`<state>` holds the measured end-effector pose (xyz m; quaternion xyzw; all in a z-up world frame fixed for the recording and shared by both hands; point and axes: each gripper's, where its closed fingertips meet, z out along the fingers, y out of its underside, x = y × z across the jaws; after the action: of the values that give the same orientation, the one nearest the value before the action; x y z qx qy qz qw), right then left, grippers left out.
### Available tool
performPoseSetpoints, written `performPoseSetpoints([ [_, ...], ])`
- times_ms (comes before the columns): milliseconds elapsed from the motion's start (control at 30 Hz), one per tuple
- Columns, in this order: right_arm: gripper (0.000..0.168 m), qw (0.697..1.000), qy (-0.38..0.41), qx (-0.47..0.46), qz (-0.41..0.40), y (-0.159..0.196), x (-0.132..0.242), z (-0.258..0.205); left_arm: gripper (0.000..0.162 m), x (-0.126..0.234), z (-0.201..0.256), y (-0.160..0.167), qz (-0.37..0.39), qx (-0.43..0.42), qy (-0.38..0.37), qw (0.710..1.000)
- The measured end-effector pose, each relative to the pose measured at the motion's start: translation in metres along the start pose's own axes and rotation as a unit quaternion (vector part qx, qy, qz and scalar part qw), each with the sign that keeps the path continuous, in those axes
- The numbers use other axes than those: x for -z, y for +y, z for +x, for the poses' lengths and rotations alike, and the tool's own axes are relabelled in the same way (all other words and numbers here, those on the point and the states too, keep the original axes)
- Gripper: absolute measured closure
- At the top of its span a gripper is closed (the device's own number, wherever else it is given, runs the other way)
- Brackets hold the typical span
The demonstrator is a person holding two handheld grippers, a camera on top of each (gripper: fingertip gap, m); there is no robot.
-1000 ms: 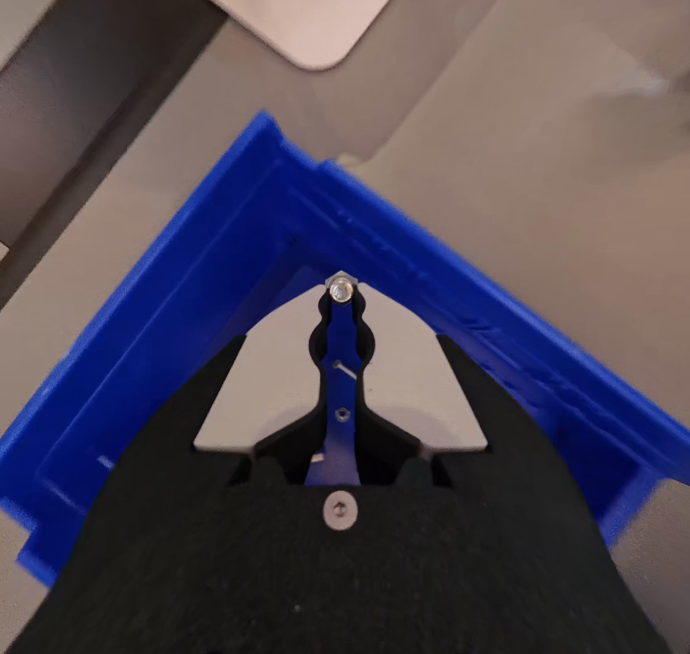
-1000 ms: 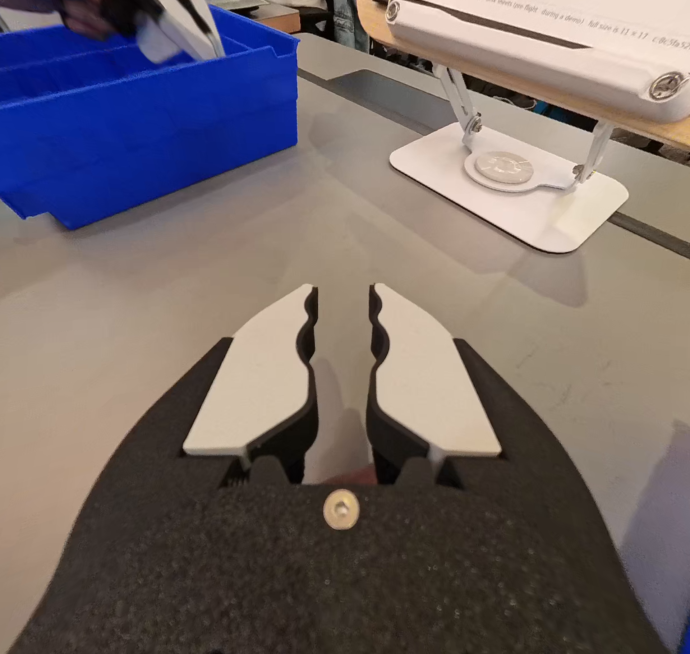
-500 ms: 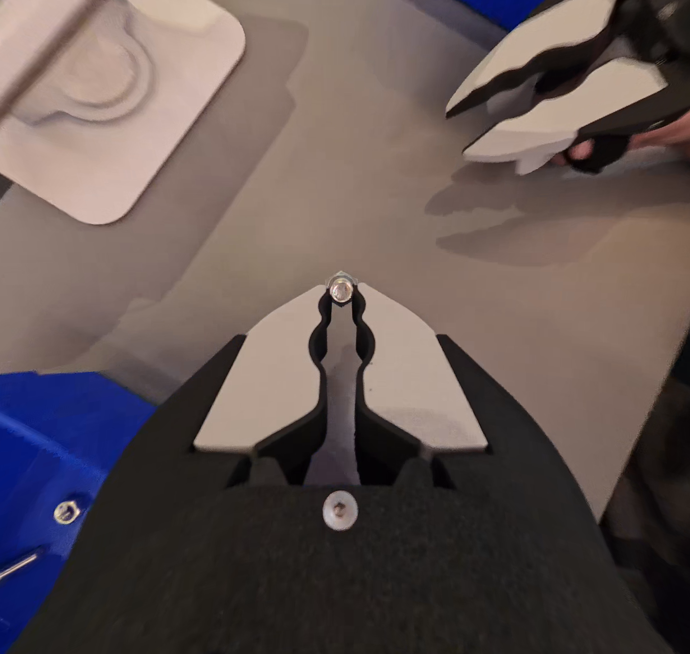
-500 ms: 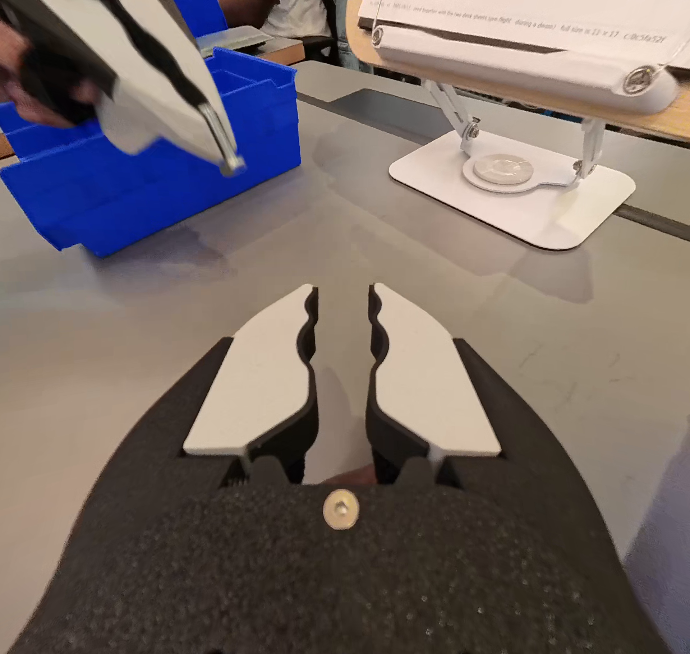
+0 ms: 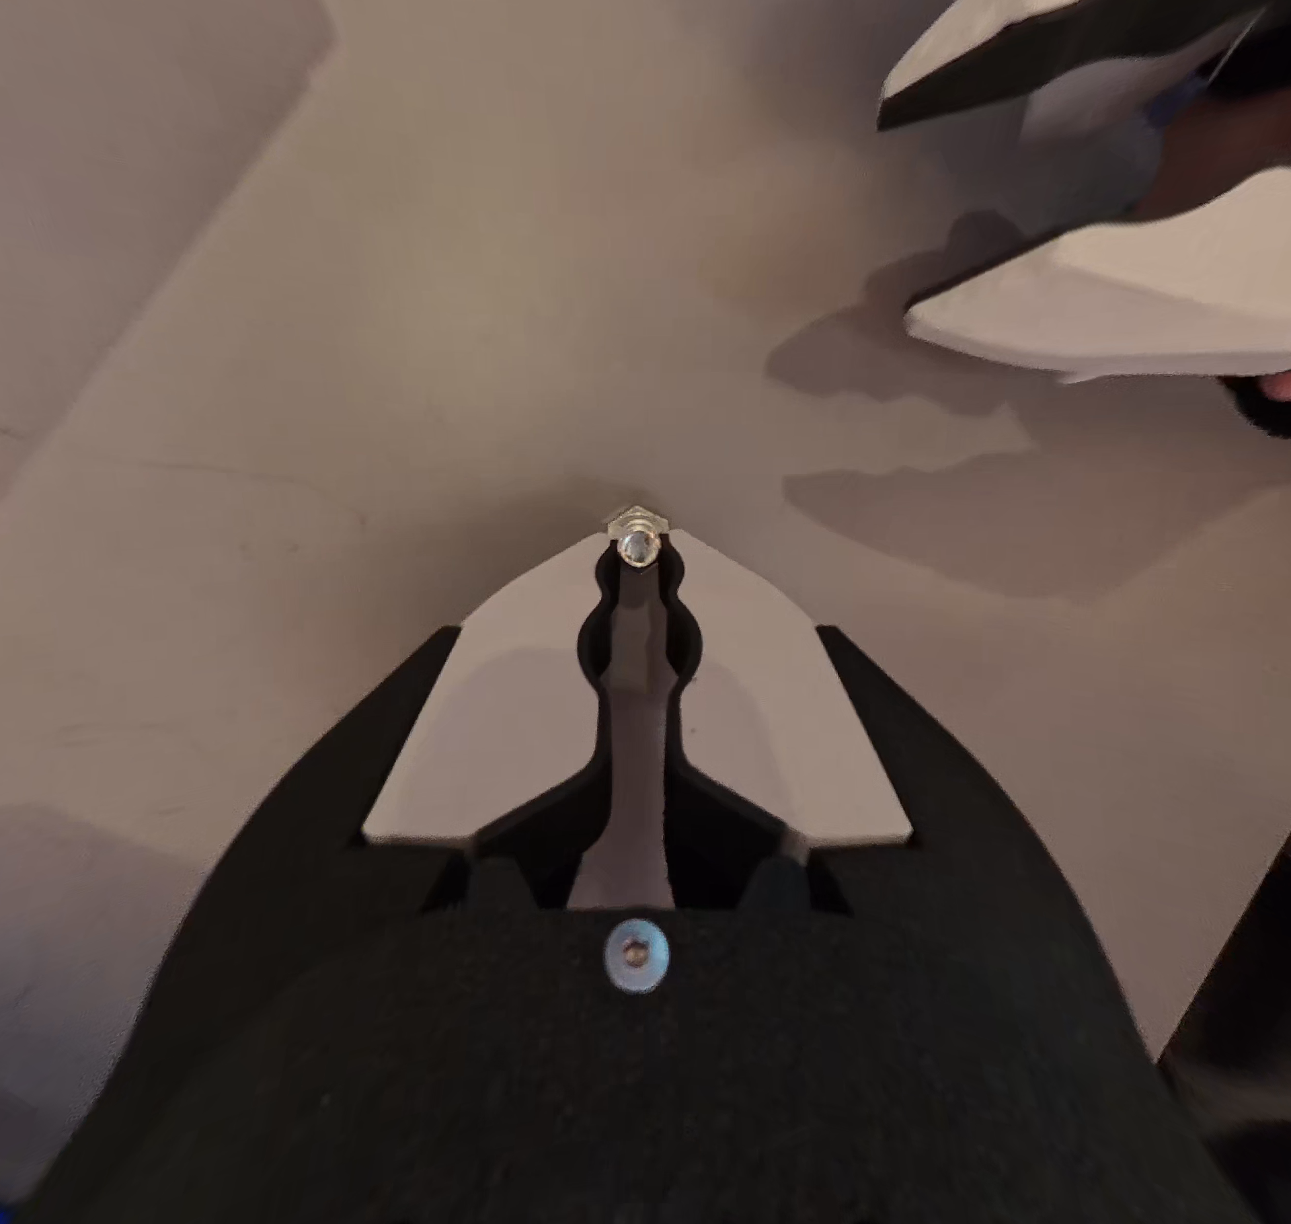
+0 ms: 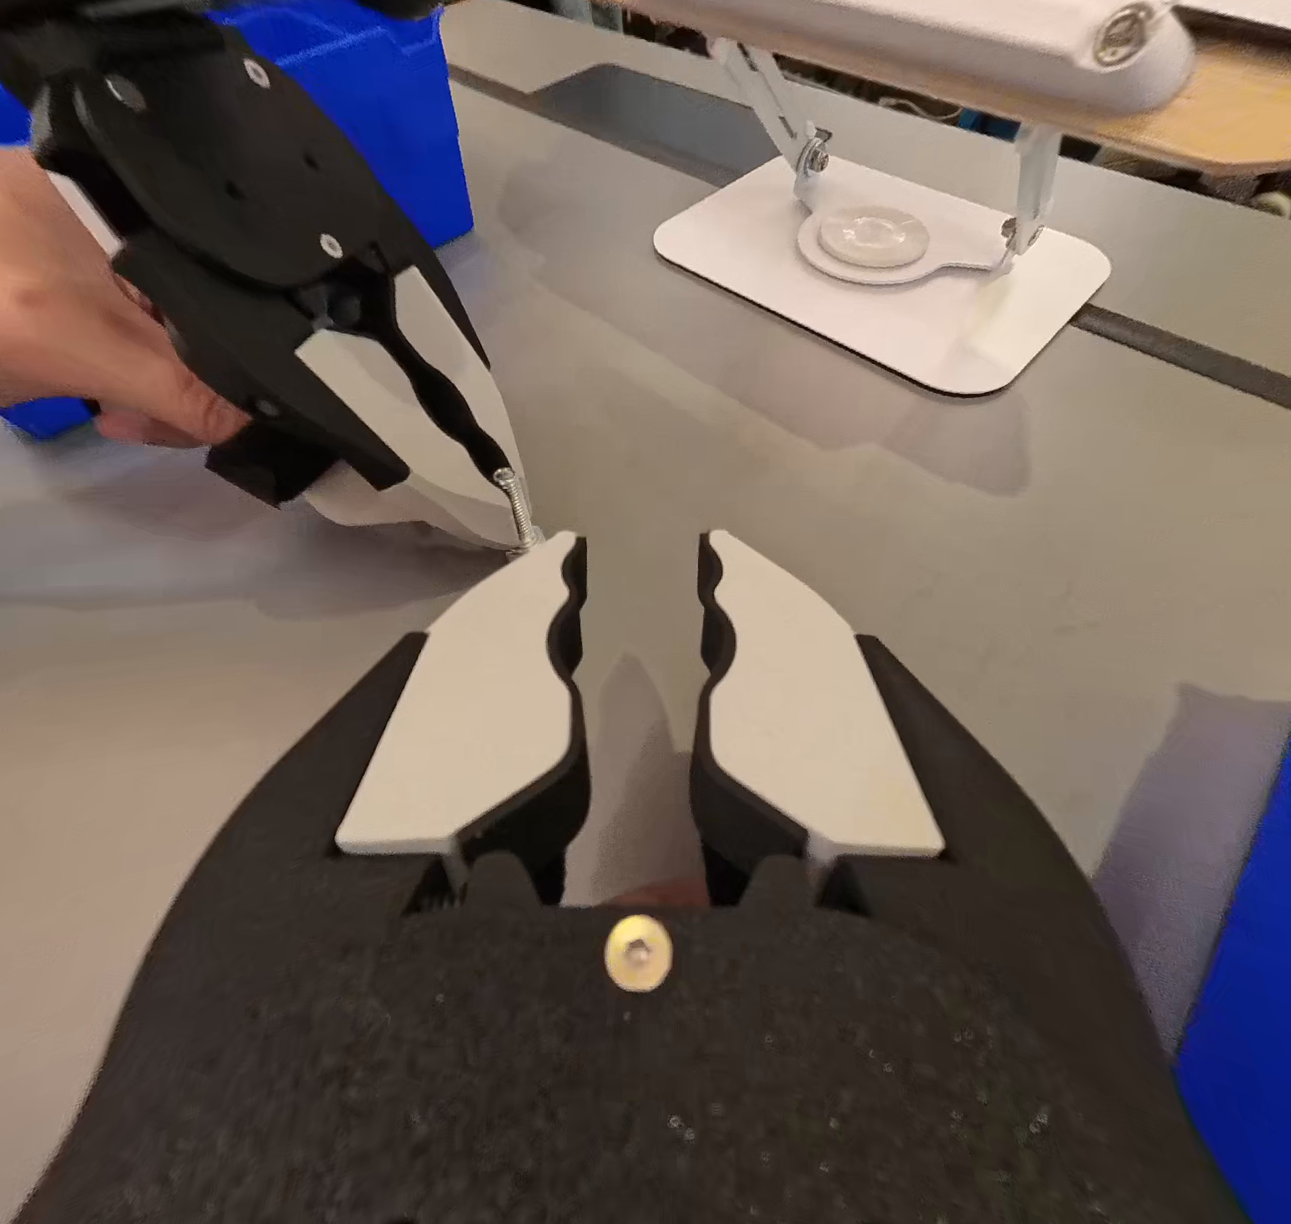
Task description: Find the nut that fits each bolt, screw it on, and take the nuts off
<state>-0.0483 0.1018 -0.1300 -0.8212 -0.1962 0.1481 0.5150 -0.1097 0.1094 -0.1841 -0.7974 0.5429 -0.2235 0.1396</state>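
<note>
My left gripper (image 5: 637,547) is shut on a small silver bolt (image 5: 637,542) at its fingertips, with a hex nut showing at the bolt's far end, low over the grey table (image 5: 489,317). In the right wrist view the left gripper (image 6: 506,485) comes in from the left, held by a hand, and its bolt (image 6: 517,509) points down with its lower end at the table, just left of my right gripper's left fingertip. My right gripper (image 6: 639,547) is open and empty, low over the table. It also shows at the upper right of the left wrist view (image 5: 901,212).
A blue bin (image 6: 391,107) stands at the back left behind the left gripper. A white stand with a flat base (image 6: 887,303) holds a board with a sheet at the back right. Another blue edge (image 6: 1243,981) shows at the right. The gap from one gripper's tips to the other's is roughly 9 cm.
My left gripper has carried the bolt out of the blue bin, across the table and down beside my right gripper. My right gripper has stayed open and about where it was.
</note>
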Motion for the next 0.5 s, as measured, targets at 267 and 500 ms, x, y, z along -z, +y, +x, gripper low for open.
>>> performPoseSetpoints([
  [267,0.131,0.998,-0.01,0.045,-0.05,0.019,-0.009,-0.011,0.137,0.017,0.008,-0.002,0.057,0.005,0.014,0.998],
  [500,0.132,0.983,-0.058,0.156,-0.082,0.031,-0.018,-0.042,0.127,0.114,0.049,0.024,0.195,-0.005,0.01,0.981],
])
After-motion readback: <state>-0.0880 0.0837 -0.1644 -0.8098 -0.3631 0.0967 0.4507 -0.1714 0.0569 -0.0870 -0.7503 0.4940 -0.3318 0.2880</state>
